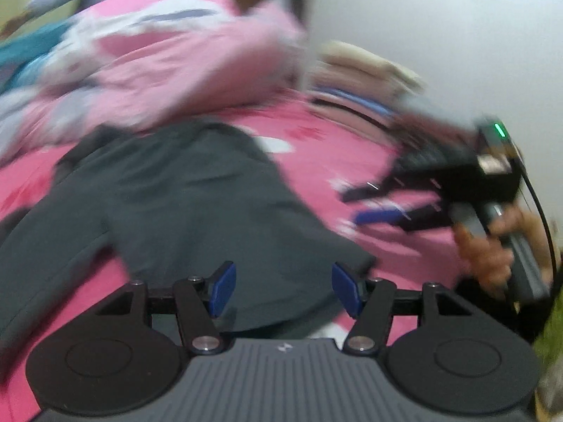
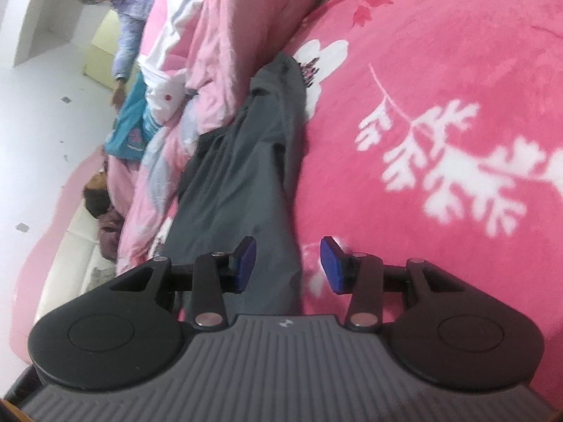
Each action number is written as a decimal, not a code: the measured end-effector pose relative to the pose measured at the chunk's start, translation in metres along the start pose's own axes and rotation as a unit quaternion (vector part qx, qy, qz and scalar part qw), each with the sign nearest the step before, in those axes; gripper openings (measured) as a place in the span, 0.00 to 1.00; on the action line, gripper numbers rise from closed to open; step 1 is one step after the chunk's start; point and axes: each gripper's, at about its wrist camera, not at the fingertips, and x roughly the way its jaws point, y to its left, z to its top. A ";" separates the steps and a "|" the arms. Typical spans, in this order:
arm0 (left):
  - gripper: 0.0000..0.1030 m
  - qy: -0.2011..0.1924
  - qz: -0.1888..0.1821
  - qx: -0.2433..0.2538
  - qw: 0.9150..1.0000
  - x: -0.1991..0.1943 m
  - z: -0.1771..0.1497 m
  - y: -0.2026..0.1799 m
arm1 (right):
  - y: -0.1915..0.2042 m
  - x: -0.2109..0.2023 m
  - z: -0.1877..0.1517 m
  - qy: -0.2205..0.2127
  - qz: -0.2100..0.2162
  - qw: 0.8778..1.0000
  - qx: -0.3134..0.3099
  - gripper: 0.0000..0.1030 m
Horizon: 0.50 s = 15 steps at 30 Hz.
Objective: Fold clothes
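A dark grey garment (image 1: pixel 183 190) lies spread on the pink flowered bedspread (image 1: pixel 316 130). My left gripper (image 1: pixel 283 288) is open and empty, just above the garment's near hem. My right gripper (image 1: pixel 373 200) shows at the right of the left wrist view, held by a hand, jaws apart, over the bedspread beside the garment. In the right wrist view the right gripper (image 2: pixel 288 263) is open and empty, straddling the long edge of the grey garment (image 2: pixel 246 183) where it meets the bedspread (image 2: pixel 440 70). The left wrist view is blurred.
A pink and white quilt (image 1: pixel 169 59) is heaped behind the garment and also shows in the right wrist view (image 2: pixel 211 35). Folded beige and blue cloths (image 1: pixel 362 70) are stacked at the back right. A person in pale purple (image 2: pixel 123 10) and a teal item (image 2: pixel 132 130) are beyond the quilt.
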 end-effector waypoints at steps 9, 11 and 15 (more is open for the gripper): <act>0.08 0.057 0.018 0.106 0.993 0.075 0.005 -0.061 | -0.018 -0.031 -0.005 -0.030 0.013 0.999 0.029 0.39; 0.02 0.044 0.021 0.052 0.997 0.070 0.007 -0.042 | -0.018 -0.034 -0.002 -0.030 0.015 0.999 0.024 0.39; 0.02 -0.019 0.020 -0.080 0.996 0.041 0.014 0.010 | -0.015 -0.033 0.009 -0.026 0.024 0.999 0.012 0.39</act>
